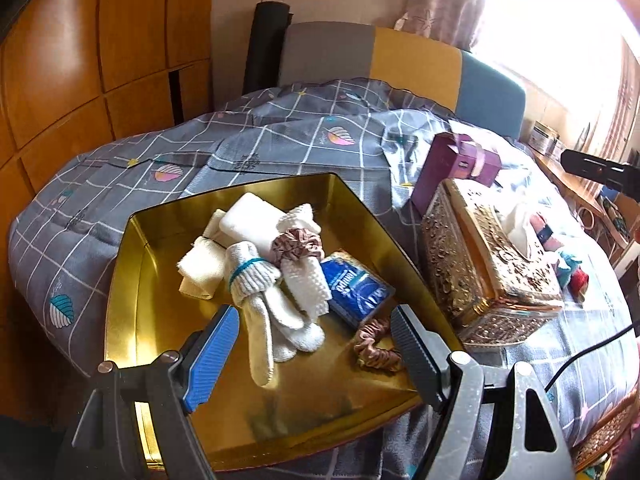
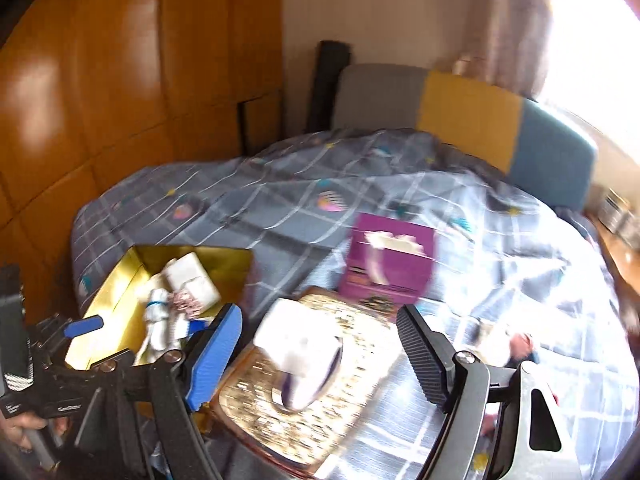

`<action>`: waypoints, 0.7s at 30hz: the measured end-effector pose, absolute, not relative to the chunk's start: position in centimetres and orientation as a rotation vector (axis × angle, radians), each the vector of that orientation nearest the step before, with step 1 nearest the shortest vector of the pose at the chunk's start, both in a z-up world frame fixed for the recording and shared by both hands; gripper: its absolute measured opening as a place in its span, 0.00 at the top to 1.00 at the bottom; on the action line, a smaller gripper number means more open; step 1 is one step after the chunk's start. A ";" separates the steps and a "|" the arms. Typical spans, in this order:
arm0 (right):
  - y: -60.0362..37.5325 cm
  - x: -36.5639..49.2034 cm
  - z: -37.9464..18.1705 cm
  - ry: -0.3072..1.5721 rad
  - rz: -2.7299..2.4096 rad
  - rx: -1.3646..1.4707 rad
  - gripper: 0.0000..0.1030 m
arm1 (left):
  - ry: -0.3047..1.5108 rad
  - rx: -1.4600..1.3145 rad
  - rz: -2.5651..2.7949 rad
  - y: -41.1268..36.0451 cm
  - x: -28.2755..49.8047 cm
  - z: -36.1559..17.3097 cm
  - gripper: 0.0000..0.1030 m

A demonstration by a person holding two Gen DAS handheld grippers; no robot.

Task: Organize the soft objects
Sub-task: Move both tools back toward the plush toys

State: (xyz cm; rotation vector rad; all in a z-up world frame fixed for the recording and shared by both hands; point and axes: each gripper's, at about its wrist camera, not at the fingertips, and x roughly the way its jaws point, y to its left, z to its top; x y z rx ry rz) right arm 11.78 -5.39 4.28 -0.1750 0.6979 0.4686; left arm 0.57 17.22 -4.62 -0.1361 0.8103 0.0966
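A gold tin tray (image 1: 132,288) lies on the bed and holds a white glove (image 1: 268,320), white socks and cloths (image 1: 248,216), a blue tissue pack (image 1: 356,288) and two pink scrunchies (image 1: 374,344). My left gripper (image 1: 316,344) is open and empty, just above the tray's near part, over the glove. My right gripper (image 2: 320,348) is open and empty above an ornate gold tissue box (image 2: 356,392) with a white tissue (image 2: 300,348) sticking up. The tray also shows in the right wrist view (image 2: 112,292), at left.
A purple gift box (image 1: 452,168) stands behind the gold tissue box (image 1: 480,264). Small coloured items (image 1: 572,268) lie to the right on the grey checked bedspread (image 1: 120,176). A wooden wardrobe (image 1: 80,60) is at left, a padded headboard (image 1: 412,64) behind.
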 end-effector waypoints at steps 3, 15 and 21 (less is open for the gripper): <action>-7.5 11.9 3.9 0.701 0.409 -0.155 0.18 | 0.812 -0.121 0.078 16.4 0.6 -4.5 0.23; -18.4 13.2 0.2 0.762 0.130 -0.053 0.11 | 0.799 -0.069 0.065 14.6 0.6 -3.7 0.23; -25.5 14.2 -1.5 0.775 -0.058 0.030 0.11 | 0.758 -0.049 0.019 13.4 0.7 -2.1 0.23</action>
